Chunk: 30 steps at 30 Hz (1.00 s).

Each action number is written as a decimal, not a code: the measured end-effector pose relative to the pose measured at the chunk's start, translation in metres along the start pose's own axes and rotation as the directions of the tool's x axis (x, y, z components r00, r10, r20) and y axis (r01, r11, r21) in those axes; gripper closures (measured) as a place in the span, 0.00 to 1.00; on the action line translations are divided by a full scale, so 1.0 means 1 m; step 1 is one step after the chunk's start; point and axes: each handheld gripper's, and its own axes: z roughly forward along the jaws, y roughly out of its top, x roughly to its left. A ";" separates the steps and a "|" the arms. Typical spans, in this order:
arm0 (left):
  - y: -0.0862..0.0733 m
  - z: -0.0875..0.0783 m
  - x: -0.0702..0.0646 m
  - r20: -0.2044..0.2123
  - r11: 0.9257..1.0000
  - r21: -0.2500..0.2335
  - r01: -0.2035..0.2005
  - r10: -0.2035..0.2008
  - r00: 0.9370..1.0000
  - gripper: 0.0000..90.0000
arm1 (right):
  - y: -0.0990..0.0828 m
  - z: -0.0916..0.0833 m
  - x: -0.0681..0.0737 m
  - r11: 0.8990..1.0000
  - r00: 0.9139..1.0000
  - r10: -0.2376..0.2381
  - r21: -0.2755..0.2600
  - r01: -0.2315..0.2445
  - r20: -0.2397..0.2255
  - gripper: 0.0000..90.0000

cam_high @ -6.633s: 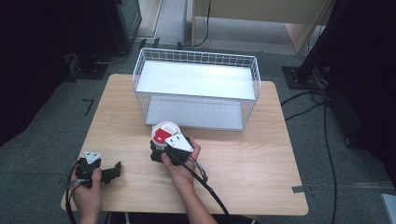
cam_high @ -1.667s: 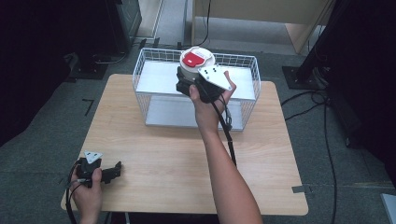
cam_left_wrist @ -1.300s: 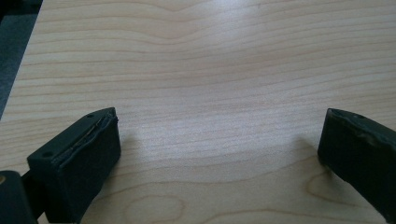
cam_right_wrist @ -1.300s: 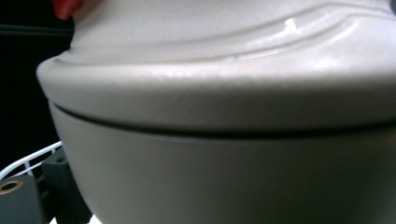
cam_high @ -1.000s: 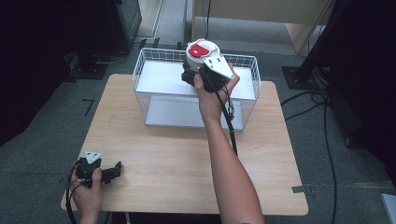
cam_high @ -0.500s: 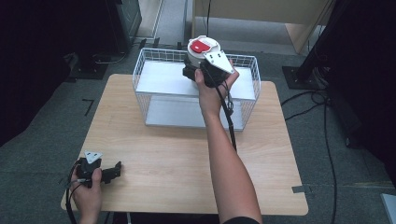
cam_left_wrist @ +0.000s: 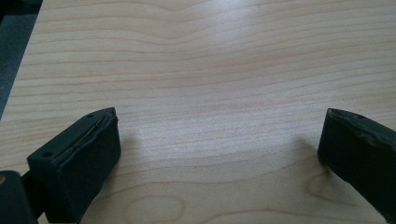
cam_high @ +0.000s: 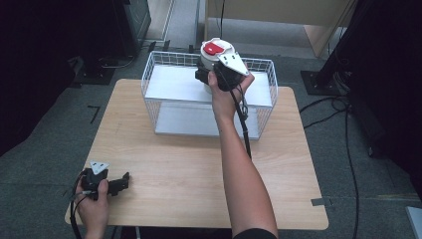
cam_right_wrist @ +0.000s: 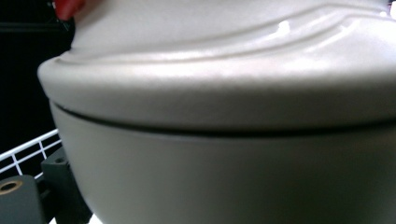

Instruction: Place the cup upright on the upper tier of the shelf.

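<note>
In the upper middle of the high view, the right tool (cam_high: 211,75) grips a white container with a red patch on its lid (cam_high: 215,55), holding it upright at rim height over the back part of the wire basket (cam_high: 149,74). The container's axis runs vertically and its base appears to sit just above the basket's white floor, so the coming move is probably a straight drop down from the tool, not a sideways shift. In the right gripper view the container's pale wall and lid (cam_right_wrist: 224,116) press close against the camera, with basket wire in the lower left of the frame. The left tool (cam_high: 119,183) rests on the counter (cam_high: 199,169) in the lower left of the high view, well apart from the basket, its jaws spread wide over bare wood in the left gripper view, so the right hand is the nearer one by far
</note>
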 end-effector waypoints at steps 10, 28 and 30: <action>0.000 0.000 0.000 0.000 1.000 0.000 0.000 0.000 1.000 0.00 | -0.001 0.000 -0.005 1.000 1.000 0.005 0.007 -0.005 -0.016 0.05; 0.000 0.000 0.000 0.001 1.000 0.000 0.000 0.000 1.000 0.00 | -0.005 -0.005 -0.006 0.999 0.999 -0.034 0.009 0.034 0.008 0.00; 0.000 0.000 0.000 0.001 1.000 0.000 0.001 -0.001 1.000 0.00 | -0.005 -0.005 -0.006 0.999 0.999 -0.031 0.018 0.032 -0.003 0.00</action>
